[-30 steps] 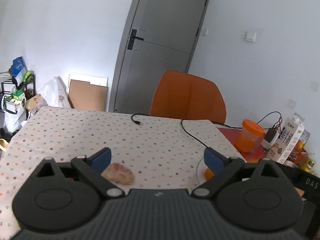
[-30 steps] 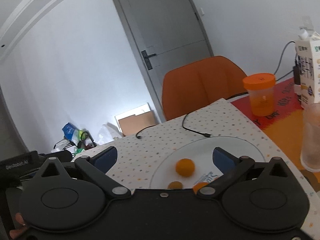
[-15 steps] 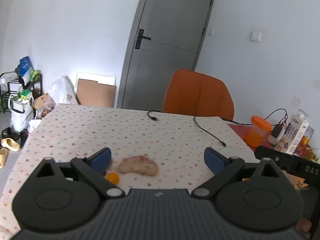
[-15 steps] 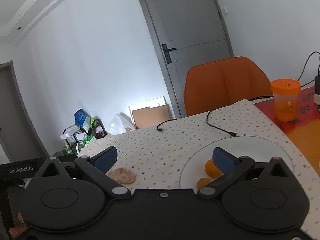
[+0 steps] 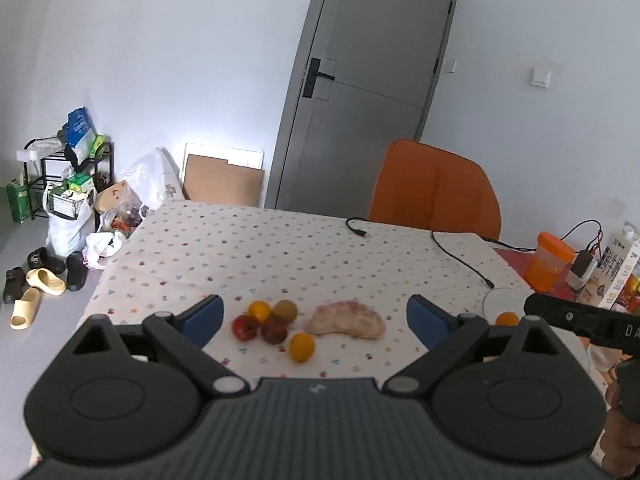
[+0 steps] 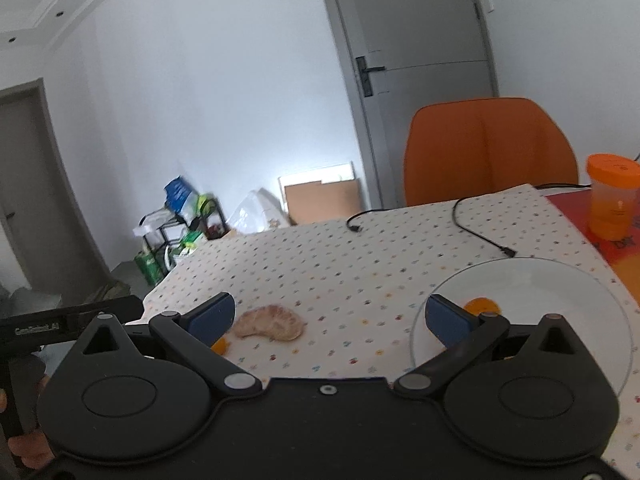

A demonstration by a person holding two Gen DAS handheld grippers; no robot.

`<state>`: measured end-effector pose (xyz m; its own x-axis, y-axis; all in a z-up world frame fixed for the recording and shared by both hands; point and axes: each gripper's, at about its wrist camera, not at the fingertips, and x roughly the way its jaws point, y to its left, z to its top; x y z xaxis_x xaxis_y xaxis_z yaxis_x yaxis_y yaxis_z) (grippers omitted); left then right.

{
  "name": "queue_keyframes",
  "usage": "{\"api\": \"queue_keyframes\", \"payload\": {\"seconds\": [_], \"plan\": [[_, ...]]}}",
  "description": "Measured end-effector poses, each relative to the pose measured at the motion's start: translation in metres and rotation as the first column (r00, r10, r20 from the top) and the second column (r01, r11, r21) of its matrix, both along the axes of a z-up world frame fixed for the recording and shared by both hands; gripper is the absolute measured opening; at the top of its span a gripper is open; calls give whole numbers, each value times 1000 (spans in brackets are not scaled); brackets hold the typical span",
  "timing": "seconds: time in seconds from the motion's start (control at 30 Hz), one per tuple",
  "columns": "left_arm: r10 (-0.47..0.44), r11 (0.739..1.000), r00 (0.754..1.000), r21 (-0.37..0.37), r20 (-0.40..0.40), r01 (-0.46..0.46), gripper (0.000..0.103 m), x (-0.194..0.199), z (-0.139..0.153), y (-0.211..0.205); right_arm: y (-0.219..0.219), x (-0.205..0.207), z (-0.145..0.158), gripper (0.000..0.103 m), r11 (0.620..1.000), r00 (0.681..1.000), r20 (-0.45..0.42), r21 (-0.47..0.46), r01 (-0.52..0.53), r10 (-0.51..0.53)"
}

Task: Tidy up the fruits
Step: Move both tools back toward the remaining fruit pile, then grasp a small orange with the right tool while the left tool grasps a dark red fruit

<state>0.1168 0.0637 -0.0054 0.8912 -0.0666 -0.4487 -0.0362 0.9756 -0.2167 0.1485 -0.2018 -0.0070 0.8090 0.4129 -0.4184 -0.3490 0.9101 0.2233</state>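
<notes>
Both grippers spread wide and empty above the dotted tablecloth [image 5: 280, 248].
Left wrist: left gripper [image 5: 315, 318] frames a fruit cluster [image 5: 266, 322] beside a pale peel [image 5: 346, 320]. Right wrist: right gripper [image 6: 330, 316] faces a glass plate [image 6: 560, 280] holding an orange [image 6: 480, 305].

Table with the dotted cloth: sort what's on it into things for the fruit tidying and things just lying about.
For the job:
- cluster of small orange, red and brown round fruits
- lone orange round fruit
- clear glass plate holding an orange fruit

Lying about:
- pale pink curved peel-like piece
- black cable
- orange lidded plastic cup
- white milk carton
</notes>
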Motion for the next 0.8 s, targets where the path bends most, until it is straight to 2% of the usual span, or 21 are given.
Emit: {"api": "queue_keyframes", "payload": {"seconds": [0.27, 0.37, 0.53, 0.6, 0.8], "plan": [[-14, 1000, 1000, -1, -16, 14, 96, 1, -20, 11, 23, 5, -6, 103, 997, 997, -13, -20, -78, 78], [-23, 1000, 999, -8, -27, 23, 91, 4, -26, 12, 32, 7, -8, 102, 995, 995, -20, -27, -101, 100], [-12, 1000, 998, 12, -60, 13, 83, 12, -36, 13, 44, 12, -14, 92, 991, 991, -45, -38, -132, 130], [-16, 1000, 997, -6, -73, 15, 73, 16, -40, 17, 49, 14, -18, 87, 990, 989, -62, -41, -138, 135], [-6, 1000, 995, -25, -99, 3, 63, 23, -49, 28, 60, 25, -29, 76, 986, 982, -113, -47, -160, 154]]}}
